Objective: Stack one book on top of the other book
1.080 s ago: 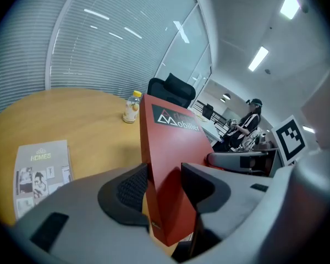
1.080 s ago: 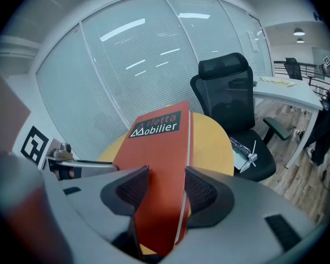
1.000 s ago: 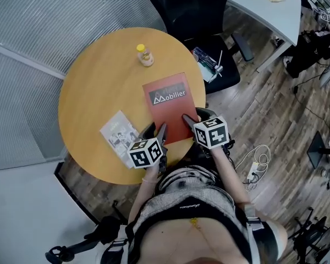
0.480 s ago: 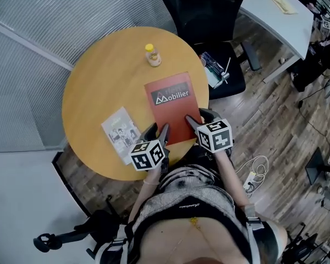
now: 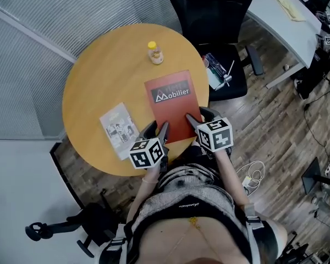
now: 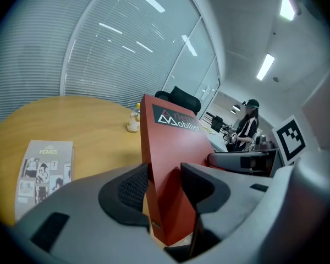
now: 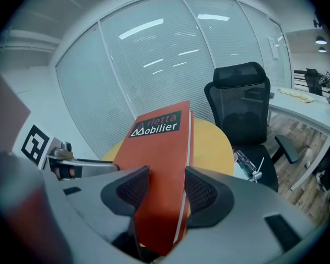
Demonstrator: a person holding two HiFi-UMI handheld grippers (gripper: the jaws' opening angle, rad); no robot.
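Two tools grip the near edge of the red book (image 5: 170,106), a smooth, flat rectangle with white lettering. The left tool (image 5: 158,126) has its near-left corner and the right tool (image 5: 196,114) its near-right corner, ribbed black pads closed against both covers. The book lies over the round wooden surface (image 5: 104,76). A thin pale booklet (image 5: 119,128) lies flat to its left, apart. A small yellow-capped bottle (image 5: 154,53) stands beyond.

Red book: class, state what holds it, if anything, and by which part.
Both grippers hold the red book by its near edge: left gripper at the near-left corner, right gripper at the near-right corner.
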